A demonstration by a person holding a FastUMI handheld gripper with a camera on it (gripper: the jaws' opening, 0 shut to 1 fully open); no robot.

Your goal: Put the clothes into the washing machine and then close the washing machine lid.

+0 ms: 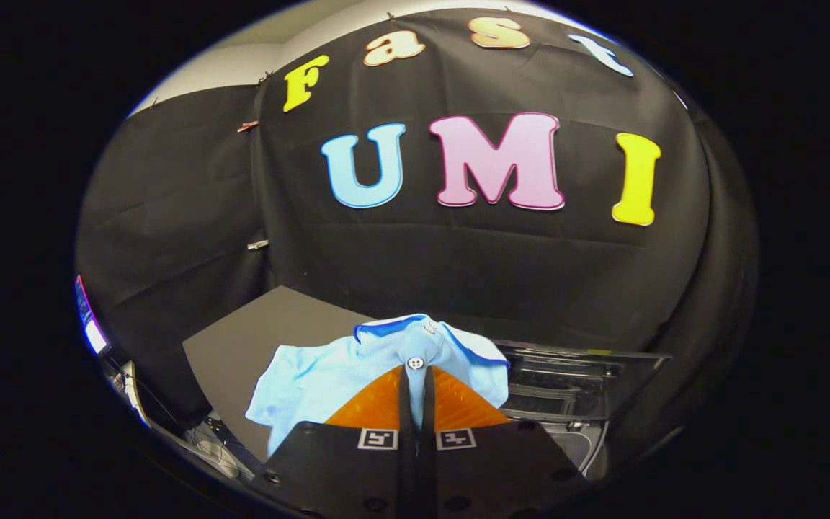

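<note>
Gripper (416, 375) sits at 6 o'clock in the gripper view, fingers (379, 404) drawn in to a narrow slit w/ a fold of shirt (328, 375) pinched between them. Both pads appear to press on the cloth; a thin strip of light blue shows in the gap down the midline.

Shirt: light blue, darker blue trim along the collar edge. Small white button (416, 362) sits right at the fingertips, 12 o'clock from the gap. Collar stands up just beyond the tips. Bulk of the fabric hangs off toward 9 o'clock from the fingers, one sleeve or hem drooping to approx 8 o'clock. A smaller flap drapes at 3 o'clock of the tips.

Shirt is held up, over a dark table (242, 346) that runs from 9 to 11 o'clock of the fingers. Can't tell whether the low edge of the cloth touches the table.

Washer (573, 382) lies at 3 o'clock of the gripper, close beside the shirt's 3 o'clock flap. Clear lid panel w/ ribbed moulding shows there; light grey body below it at approx 4 o'clock. Can't tell lid position for sure from this angle. Shirt is not inside the washer.

Cables (206, 440) lie at 8 o'clock, below the table edge.
</note>
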